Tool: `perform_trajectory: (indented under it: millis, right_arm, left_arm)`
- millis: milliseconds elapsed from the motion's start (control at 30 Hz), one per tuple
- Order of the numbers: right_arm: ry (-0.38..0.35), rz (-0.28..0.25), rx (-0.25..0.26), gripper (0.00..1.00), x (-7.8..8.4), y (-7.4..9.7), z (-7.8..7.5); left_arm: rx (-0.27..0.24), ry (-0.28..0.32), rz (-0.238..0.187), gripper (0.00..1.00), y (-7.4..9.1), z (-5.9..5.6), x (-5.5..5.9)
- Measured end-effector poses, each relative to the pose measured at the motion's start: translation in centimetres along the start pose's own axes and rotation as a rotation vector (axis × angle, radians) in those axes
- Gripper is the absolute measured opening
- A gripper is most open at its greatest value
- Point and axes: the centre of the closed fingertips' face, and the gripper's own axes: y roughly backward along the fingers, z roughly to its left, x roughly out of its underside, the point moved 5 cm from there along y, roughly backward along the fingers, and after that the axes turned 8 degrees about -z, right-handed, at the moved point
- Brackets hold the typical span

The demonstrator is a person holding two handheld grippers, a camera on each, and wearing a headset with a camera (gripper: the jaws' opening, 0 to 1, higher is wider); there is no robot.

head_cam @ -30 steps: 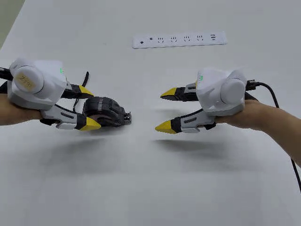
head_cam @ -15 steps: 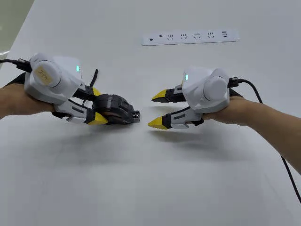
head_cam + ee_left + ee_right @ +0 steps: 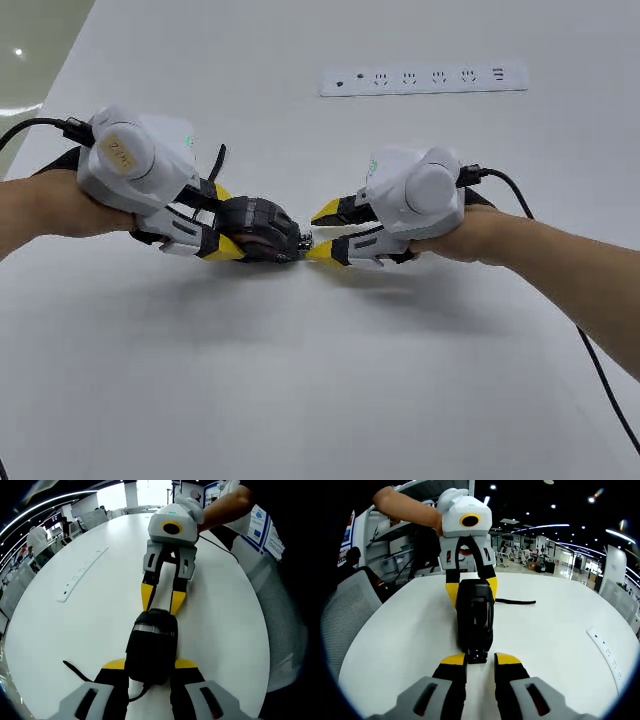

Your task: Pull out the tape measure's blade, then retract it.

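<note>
- One tape measure (image 3: 258, 229) is sitting on one white table (image 3: 300, 380).
- Two grippers are meeting at it: one left gripper (image 3: 222, 221) and one right gripper (image 3: 322, 232).
- One black wrist strap (image 3: 515, 601) is trailing from the tape measure.
- One white power strip (image 3: 424, 78) is lying on the table.

We've got a black tape measure (image 3: 258, 229) with a dark grey ribbed band — and the left gripper (image 3: 222, 222) in white, its black jaws tipped yellow. The right gripper (image 3: 322, 232) wears the same white, black and yellow. White table (image 3: 300, 380), white power strip (image 3: 425, 78) — black strap (image 3: 515, 601).
</note>
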Motion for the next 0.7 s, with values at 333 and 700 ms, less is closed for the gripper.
perform_trajectory:
  millis: [333, 700]
  right_arm:
    - [0.050, 0.018, -0.016, 0.15, 0.32, -0.61, 0.34]
    - [0.094, 0.037, -0.017, 0.12, 0.21, -0.42, 0.18]
  left_arm:
    - [-0.002, 0.005, -0.016, 0.28, 0.01, 0.09, 0.16]
    - [0.002, 0.017, -0.022, 0.28, -0.02, 0.11, 0.15]
